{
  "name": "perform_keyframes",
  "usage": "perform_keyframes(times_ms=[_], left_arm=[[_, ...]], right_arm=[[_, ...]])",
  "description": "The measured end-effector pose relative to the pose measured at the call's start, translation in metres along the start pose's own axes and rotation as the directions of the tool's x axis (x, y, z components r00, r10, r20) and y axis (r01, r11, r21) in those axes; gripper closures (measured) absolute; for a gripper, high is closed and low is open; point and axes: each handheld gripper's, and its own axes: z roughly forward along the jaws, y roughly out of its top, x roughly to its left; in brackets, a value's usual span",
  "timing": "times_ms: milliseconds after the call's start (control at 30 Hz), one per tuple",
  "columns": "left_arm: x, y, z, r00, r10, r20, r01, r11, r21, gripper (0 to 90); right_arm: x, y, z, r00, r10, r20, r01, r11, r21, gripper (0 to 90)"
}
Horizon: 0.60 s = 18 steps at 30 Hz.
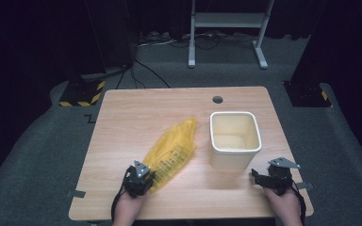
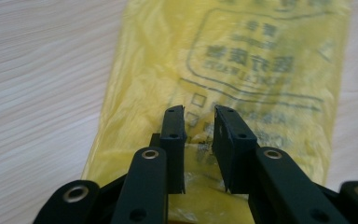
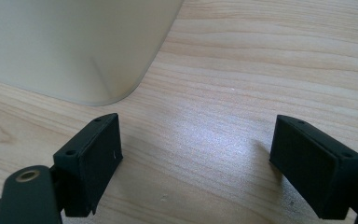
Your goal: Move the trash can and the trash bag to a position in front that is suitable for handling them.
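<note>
A yellow plastic bag [image 1: 172, 150] with dark printed text lies flat and slanted on the wooden table [image 1: 122, 108], left of a cream square bin [image 1: 235, 114] that stands upright with its mouth up. My left gripper [image 1: 149, 179] sits over the bag's near end. In the left gripper view its jaws [image 2: 199, 109] stand a narrow gap apart above the bag [image 2: 242, 70], a wrinkle of plastic showing between them, not pinched. My right gripper [image 1: 263, 173] rests near the bin's front right corner. Its jaws [image 3: 198, 119] stand wide open over bare wood beside the bin's wall [image 3: 74, 46].
A round cable hole [image 1: 218, 100] sits near the table's far edge. Beyond the table are a white stand's legs [image 1: 226, 21] and cables on grey carpet, with a hazard-striped base [image 1: 81, 96] at the far left.
</note>
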Motion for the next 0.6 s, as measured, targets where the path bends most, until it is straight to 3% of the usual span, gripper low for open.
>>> perform_keyframes(times_ms=[67,167,267,333,400,433,533,600], left_arm=[[-0.014,0.003,0.002,0.9993,0.021,0.03,-0.021,0.9998,-0.004,72.6],[-0.038,0.009,0.006,0.9936,0.062,0.095,-0.061,0.9981,-0.009,70.8],[-0.05,0.018,0.001,0.9877,0.082,0.133,-0.076,0.9959,-0.05,69.0],[-0.049,0.028,-0.004,0.984,0.099,0.148,-0.085,0.9915,-0.099,67.8],[-0.045,0.037,-0.006,0.9822,0.141,0.124,-0.122,0.9819,-0.145,67.9],[-0.039,0.044,-0.003,0.981,0.163,0.106,-0.147,0.9786,-0.144,67.9],[-0.028,0.053,0.012,0.9799,0.188,0.066,-0.18,0.9778,-0.107,68.0],[-0.025,0.052,0.027,0.9821,0.172,0.077,-0.167,0.9838,-0.066,68.1]], right_arm=[[0.0,0.0,0.0,1.0,0.0,0.0,0.0,1.0,0.0,16.0],[0.0,0.0,0.0,1.0,-0.001,-0.001,0.001,1.0,0.0,16.1],[0.0,0.0,0.0,1.0,0.0,-0.001,0.0,1.0,0.0,16.1],[0.0,0.0,0.0,1.0,0.0,-0.001,0.0,1.0,0.0,16.1],[0.0,0.0,0.0,1.0,0.0,-0.001,0.0,1.0,0.0,16.2],[0.0,0.0,0.0,1.0,0.0,-0.001,0.0,1.0,0.0,16.1],[0.0,0.0,0.0,1.0,0.0,-0.001,0.0,1.0,0.0,16.1],[0.0,0.0,0.0,1.0,0.0,-0.001,0.0,1.0,0.0,16.1]])
